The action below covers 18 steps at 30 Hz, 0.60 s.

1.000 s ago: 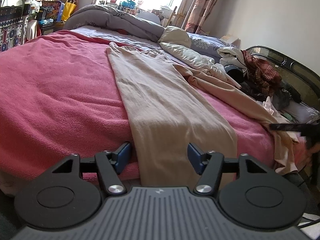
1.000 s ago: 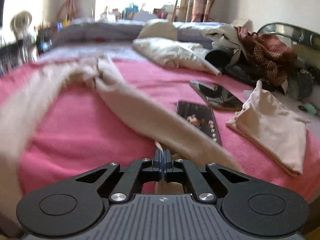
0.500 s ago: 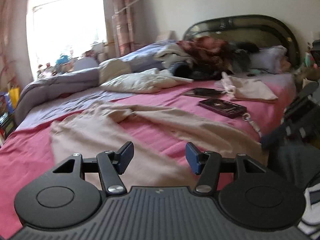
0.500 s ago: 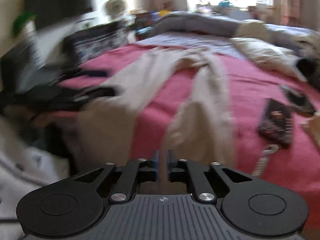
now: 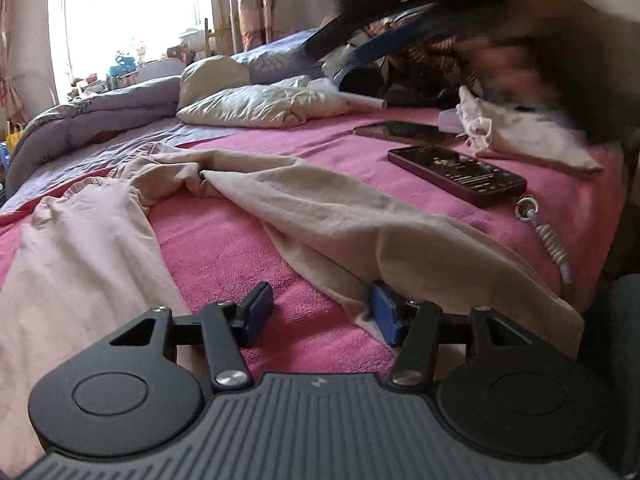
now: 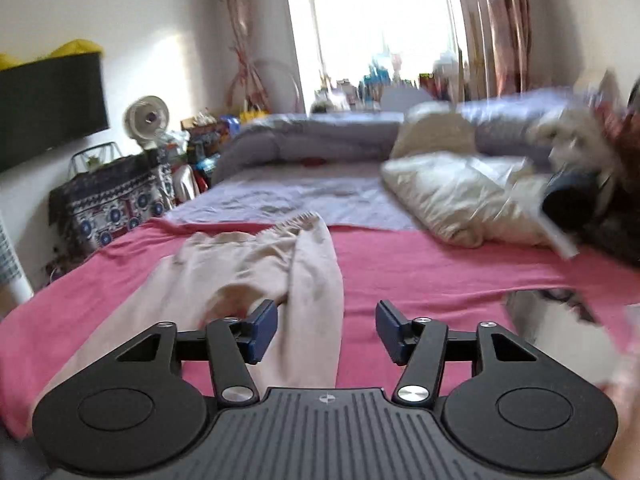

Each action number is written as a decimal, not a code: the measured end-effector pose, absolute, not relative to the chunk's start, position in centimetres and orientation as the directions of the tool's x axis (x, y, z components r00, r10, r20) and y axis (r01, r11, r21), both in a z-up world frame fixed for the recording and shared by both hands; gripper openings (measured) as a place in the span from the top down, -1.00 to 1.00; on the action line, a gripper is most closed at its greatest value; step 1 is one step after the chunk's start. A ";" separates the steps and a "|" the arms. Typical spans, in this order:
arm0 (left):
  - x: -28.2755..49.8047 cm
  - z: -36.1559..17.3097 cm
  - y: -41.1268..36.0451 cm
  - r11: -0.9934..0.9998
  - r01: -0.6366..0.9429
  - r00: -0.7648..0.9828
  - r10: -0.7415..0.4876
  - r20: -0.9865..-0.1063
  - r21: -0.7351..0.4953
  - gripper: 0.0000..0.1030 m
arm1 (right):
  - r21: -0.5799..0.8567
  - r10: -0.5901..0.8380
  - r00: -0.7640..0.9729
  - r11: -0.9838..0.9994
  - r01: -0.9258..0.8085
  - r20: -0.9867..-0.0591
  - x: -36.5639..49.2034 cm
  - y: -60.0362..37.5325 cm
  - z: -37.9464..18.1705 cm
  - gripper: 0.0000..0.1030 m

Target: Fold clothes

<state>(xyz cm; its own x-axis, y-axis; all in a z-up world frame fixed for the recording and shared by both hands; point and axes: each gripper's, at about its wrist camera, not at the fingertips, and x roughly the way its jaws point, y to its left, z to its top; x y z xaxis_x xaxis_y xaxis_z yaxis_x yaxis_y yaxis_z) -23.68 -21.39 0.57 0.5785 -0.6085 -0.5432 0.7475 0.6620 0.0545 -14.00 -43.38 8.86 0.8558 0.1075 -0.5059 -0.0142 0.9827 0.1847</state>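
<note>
A wide bed covered in a pink terry blanket (image 5: 224, 248) fills both views and serves as the folding surface. Across it lies a pair of long beige cotton trousers (image 5: 320, 208), the task's garment: waistband bunched toward 11 o'clock in the left wrist view, one leg running down to 7 o'clock, the other to 4 o'clock, so the legs splay in a V and are not yet laid together. In the right wrist view the trousers (image 6: 256, 276) stretch from 12 o'clock down toward the camera.

A cream satin pillow (image 5: 272, 104) sits at 12 o'clock, well apart from the garment. A folded pale cloth (image 5: 524, 132) rests at 2 o'clock, probably a finished piece set aside. A dark maroon phone (image 5: 456, 174) with a coiled strap lies near the right-hand leg, close enough to snag.

The left gripper (image 5: 320, 312) is spread wide, holding nothing; its right pad touches or tucks under the hem of the nearer leg, seemingly lining up a pinch. The right gripper (image 6: 326, 330) is likewise parted and empty above the trouser leg.
</note>
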 end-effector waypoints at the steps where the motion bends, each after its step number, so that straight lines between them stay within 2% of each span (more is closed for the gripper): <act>1: -23.4 0.4 -21.0 0.660 0.751 0.568 -0.623 -0.537 0.028 -0.14 | 0.198 0.119 0.836 0.980 -0.013 -0.536 -11.1 -43.8 7.8 0.03; 5: -22.8 -0.2 -20.0 0.633 0.774 0.542 -0.675 -0.500 -0.016 -0.15 | 0.173 0.138 0.726 0.985 -0.026 -0.674 -1.2 -43.4 2.7 0.03; 7: -22.8 -0.2 -19.9 0.625 0.780 0.536 -0.688 -0.489 -0.025 -0.15 | 0.141 0.131 0.688 0.989 -0.041 -0.714 1.0 -42.3 0.6 0.02; 8: -22.7 -0.2 -19.9 0.622 0.783 0.532 -0.693 -0.487 -0.031 -0.15 | 0.119 0.119 0.688 0.992 -0.047 -0.716 1.5 -41.7 0.1 0.08; 9: -22.6 -0.2 -19.8 0.618 0.785 0.527 -0.698 -0.485 -0.037 -0.15 | 0.094 0.103 0.699 0.994 -0.051 -0.708 1.7 -41.1 -0.1 0.18; 10: -22.5 -0.3 -19.7 0.614 0.788 0.522 -0.703 -0.484 -0.042 -0.15 | 0.096 0.104 0.704 0.994 -0.051 -0.702 1.6 -40.9 0.0 0.69; 11: -22.4 -0.3 -19.6 0.609 0.792 0.517 -0.708 -0.482 -0.045 -0.15 | 0.115 0.115 0.706 0.992 -0.048 -0.699 1.4 -40.8 0.1 0.91; 16: -22.4 -0.4 -19.5 0.603 0.796 0.514 -0.719 -0.468 -0.052 -0.15 | 0.064 0.024 0.772 0.998 0.022 -0.635 0.2 -41.7 2.3 0.92; 18: -22.4 -0.3 -19.4 0.607 0.792 0.513 -0.718 -0.470 -0.063 -0.15 | 0.016 -0.056 0.776 0.996 0.085 -0.629 0.5 -42.7 2.7 0.92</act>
<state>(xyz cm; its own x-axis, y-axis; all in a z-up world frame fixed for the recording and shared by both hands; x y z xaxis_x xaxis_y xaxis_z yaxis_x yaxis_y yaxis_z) -22.41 -19.39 -0.27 0.5135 -0.7182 -0.4696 0.7918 0.6075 -0.0632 0.46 -42.72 2.70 0.7757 -0.0560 -0.6286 0.0853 0.9962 0.0165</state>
